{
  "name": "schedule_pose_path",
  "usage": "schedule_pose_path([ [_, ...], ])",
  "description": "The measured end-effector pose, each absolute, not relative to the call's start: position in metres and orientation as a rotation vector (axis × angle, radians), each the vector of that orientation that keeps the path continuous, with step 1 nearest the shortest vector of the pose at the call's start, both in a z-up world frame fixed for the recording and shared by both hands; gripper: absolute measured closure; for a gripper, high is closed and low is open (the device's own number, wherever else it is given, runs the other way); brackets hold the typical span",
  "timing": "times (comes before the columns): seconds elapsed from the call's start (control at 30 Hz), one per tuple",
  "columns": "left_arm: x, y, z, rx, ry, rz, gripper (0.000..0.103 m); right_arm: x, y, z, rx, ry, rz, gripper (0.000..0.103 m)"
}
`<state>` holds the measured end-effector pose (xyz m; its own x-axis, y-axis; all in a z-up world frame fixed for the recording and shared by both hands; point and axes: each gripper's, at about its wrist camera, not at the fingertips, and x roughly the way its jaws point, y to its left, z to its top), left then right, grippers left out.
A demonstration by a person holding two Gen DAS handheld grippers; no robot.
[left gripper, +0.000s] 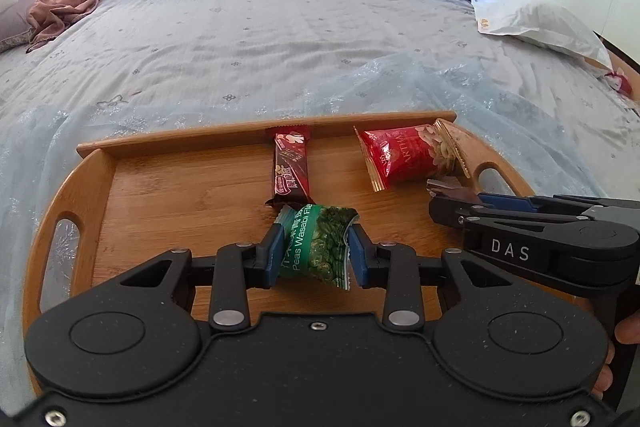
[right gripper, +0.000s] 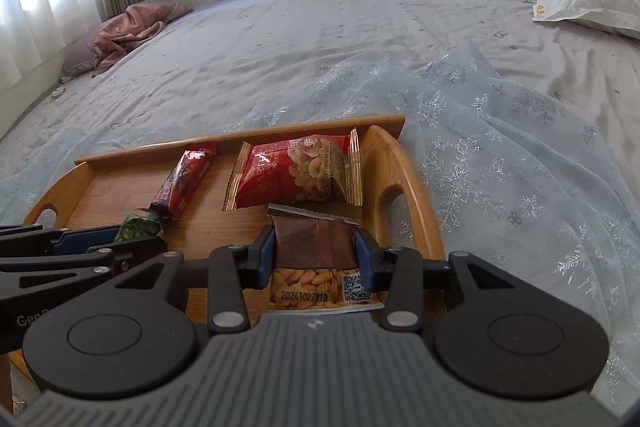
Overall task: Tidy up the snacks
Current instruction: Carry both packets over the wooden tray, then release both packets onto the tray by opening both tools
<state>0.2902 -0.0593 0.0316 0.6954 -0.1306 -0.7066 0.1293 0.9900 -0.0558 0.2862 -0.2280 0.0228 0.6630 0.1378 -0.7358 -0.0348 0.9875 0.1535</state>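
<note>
Gripping a green wasabi-pea packet by its two side edges, the left gripper has its jaws clenched on it over the wooden tray, which lies on the bed. The packet's long axis runs away from the camera, tilted slightly, its far crimped end close to the near end of the dark red bar.

The right gripper is likewise clamped on a brown peanut packet, held across its width over the tray's right part, long axis pointing forward, its serrated end near the red nut bag.

The bar lies flat with its long axis running from the tray's far rim toward the middle. The red nut bag lies flat with its long axis across the tray, beside the right handle.
</note>
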Motion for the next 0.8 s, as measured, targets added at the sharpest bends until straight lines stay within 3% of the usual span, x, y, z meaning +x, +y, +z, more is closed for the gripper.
schedule_pose_path([
  [0.33, 0.290, -0.060, 0.030, -0.004, 0.770, -0.145, 0.070, 0.286, -0.226, 0.021, 0.124, 0.824, 0.099, 0.056],
  [0.8, 0.281, -0.063, 0.038, 0.011, 0.743, -0.150, 0.069, 0.276, -0.227, 0.031, 0.166, 0.790, 0.118, 0.041],
])
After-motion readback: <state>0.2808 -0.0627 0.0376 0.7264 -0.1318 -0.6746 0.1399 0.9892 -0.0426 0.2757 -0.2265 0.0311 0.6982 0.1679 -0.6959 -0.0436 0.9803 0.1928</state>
